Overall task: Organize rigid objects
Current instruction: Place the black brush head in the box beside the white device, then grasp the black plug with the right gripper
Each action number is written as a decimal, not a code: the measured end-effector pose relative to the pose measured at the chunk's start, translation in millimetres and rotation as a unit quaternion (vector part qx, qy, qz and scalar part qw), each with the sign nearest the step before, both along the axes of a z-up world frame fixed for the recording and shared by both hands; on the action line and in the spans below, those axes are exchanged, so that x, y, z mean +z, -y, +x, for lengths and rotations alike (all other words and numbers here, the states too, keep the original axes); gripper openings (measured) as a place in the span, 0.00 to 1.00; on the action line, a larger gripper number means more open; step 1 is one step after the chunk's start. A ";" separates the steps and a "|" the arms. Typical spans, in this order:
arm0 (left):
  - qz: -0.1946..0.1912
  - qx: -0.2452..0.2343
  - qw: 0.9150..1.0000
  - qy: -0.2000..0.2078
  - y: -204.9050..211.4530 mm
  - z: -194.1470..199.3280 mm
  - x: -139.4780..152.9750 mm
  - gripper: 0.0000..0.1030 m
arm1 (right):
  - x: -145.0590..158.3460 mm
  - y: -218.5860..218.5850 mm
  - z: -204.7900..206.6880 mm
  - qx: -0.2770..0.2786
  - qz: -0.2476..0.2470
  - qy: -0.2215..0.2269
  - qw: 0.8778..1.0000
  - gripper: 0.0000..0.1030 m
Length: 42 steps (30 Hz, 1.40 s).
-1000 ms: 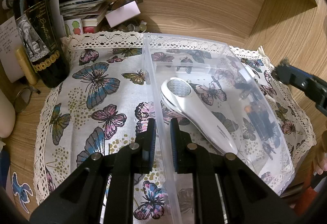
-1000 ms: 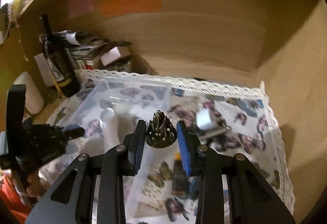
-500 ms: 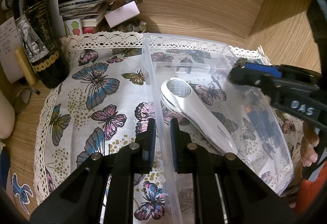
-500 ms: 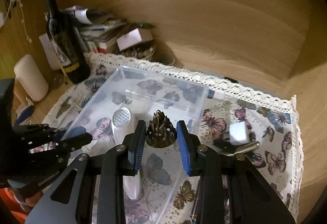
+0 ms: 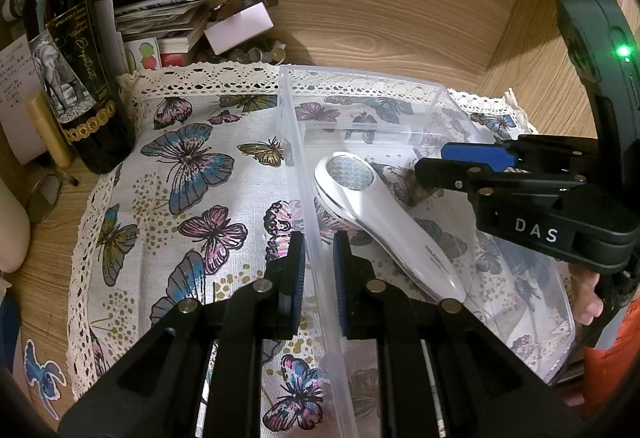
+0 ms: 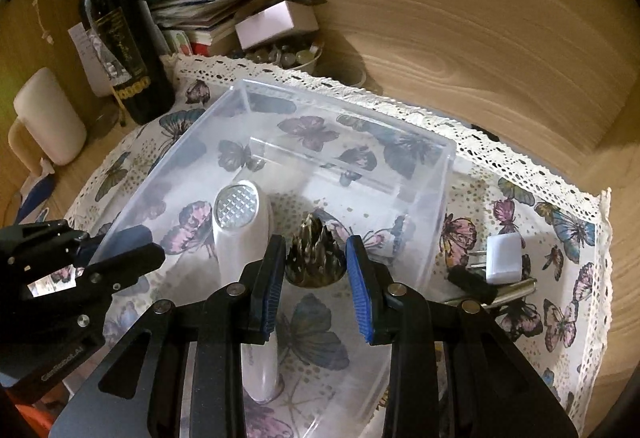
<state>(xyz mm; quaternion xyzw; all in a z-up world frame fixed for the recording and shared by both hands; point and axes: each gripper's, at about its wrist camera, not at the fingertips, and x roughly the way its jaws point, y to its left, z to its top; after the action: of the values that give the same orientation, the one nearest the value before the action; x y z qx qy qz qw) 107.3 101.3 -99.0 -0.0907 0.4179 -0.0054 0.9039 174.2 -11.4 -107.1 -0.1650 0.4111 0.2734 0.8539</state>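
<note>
Glass of a dark, labelled wine bottle (image 5: 76,86) is seen at nine o'clock, upright just off a lace-edged butterfly cloth (image 5: 192,206). At six o'clock the left gripper (image 5: 319,266) is closed narrowly on the thin wall of a clear plastic bin (image 5: 308,182). Inside lies a smooth white handheld device (image 5: 384,222) with a faceted round head. Beside it, a spiky bronze, cone-shaped ornament (image 6: 314,258) sits between the parted pads of the right gripper (image 6: 316,278), with gaps on both sides. At three o'clock a white plug adapter (image 6: 504,252) rests on the cloth.

Both wrist views look down, close, onto the clear bin (image 5: 400,94) (image 6: 348,142): left from its left wall, right seemingly from above its near end
</note>
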 end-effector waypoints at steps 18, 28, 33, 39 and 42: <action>0.006 -0.001 1.000 0.001 -0.7 1.1 -0.6 0.13 | 50.6 46.1 -35.9 -0.045 0.048 0.078 0.995 0.43; 0.006 0.000 1.000 0.002 -0.6 0.9 -0.9 0.13 | 51.2 105.7 -52.9 -0.128 0.052 0.094 0.986 0.51; 0.008 0.000 1.000 0.002 0.0 0.6 -0.4 0.13 | 26.9 120.9 -53.6 -0.153 0.038 0.070 0.985 0.51; 0.009 -0.001 1.000 0.002 0.8 0.3 -0.1 0.13 | -12.1 136.8 -46.1 -0.182 0.036 0.018 0.983 0.50; 0.010 -0.001 1.000 0.003 0.6 0.3 -0.1 0.13 | -27.1 140.7 -45.3 -0.189 0.037 -0.002 0.981 0.50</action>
<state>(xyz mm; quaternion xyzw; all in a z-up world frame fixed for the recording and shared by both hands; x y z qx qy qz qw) 107.6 100.7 -99.1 -0.0817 0.4157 -0.0023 0.9058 128.9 -152.0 -134.1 -0.0515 0.4264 0.1226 0.8947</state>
